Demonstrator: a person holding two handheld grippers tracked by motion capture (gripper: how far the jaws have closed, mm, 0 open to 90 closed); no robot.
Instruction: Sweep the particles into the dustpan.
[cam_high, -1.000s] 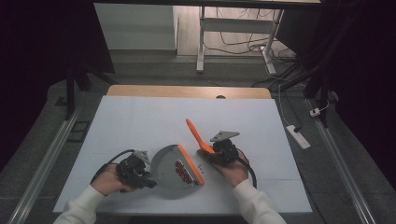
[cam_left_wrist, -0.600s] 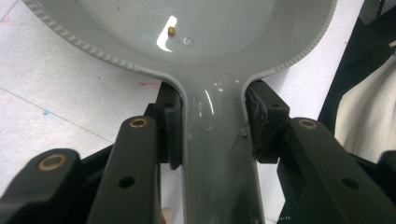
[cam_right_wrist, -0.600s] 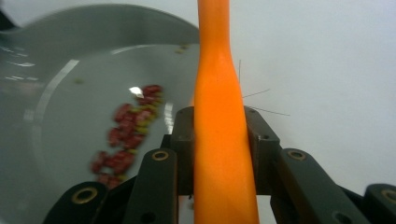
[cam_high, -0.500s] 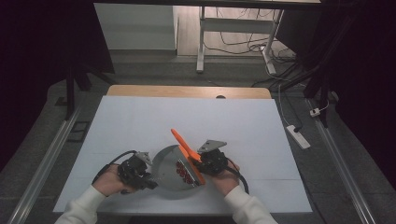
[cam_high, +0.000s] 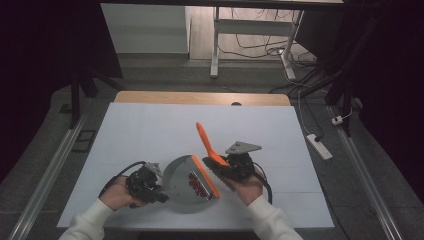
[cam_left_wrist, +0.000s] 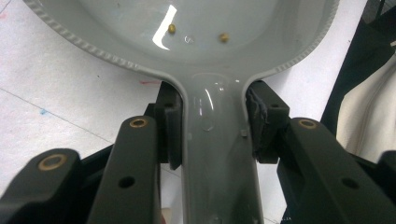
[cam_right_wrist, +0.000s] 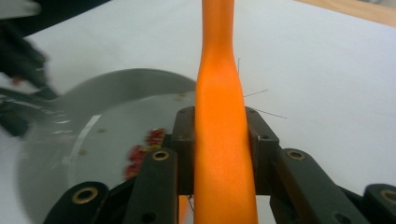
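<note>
Left tongs (cam_left_wrist: 212, 121): we see both pads clamped on the handle of the grey dustpan (cam_high: 182, 180), which lies on the white surface (cam_high: 150, 135) in front of the person. Right tongs (cam_right_wrist: 219, 135): we see them closed on the handle of the orange brush (cam_high: 205, 145), held just right of the pan's orange lip. Small red bits (cam_high: 196, 182) lie inside the pan near that lip.
</note>
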